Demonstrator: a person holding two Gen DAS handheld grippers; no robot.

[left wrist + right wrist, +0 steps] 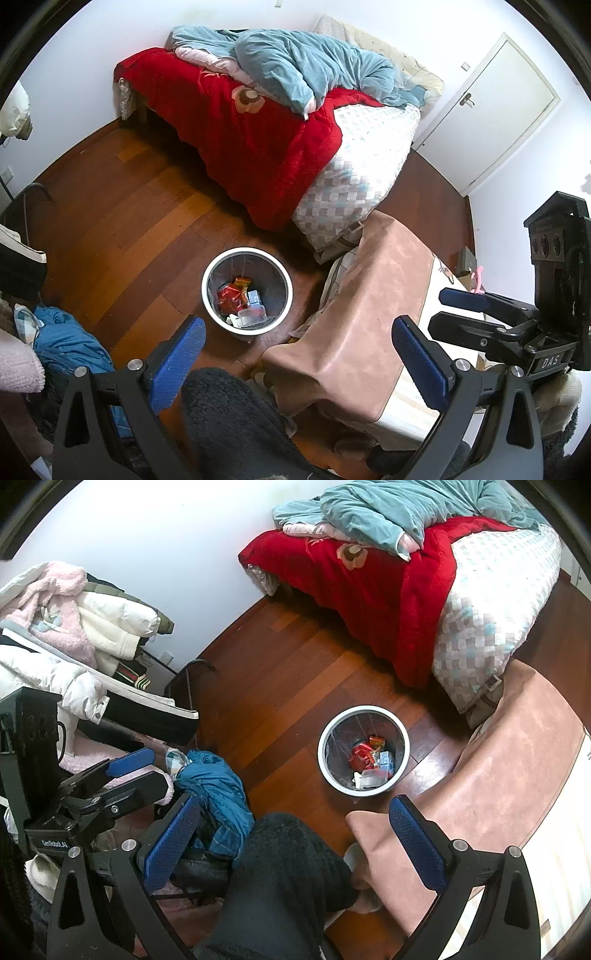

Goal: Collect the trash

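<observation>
One white waste bin (246, 291) stands at the centre of the frame, one bed (354, 166) fills the upper middle, and one door (495, 114) shows at upper right. The bed carries two covers: one red blanket (251, 147) and one teal quilt (306, 70). Two grippers are in view, the left gripper (299, 362) at lower centre and the right gripper (448, 308) at right.

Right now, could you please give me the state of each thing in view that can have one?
Left tool: open, empty.
Right tool: open, empty.
Trash bin: upright on the floor, uncovered, wrappers in the bottom.
Door: closed.
Bed: unmade, blue quilt bunched on the red blanket.
</observation>
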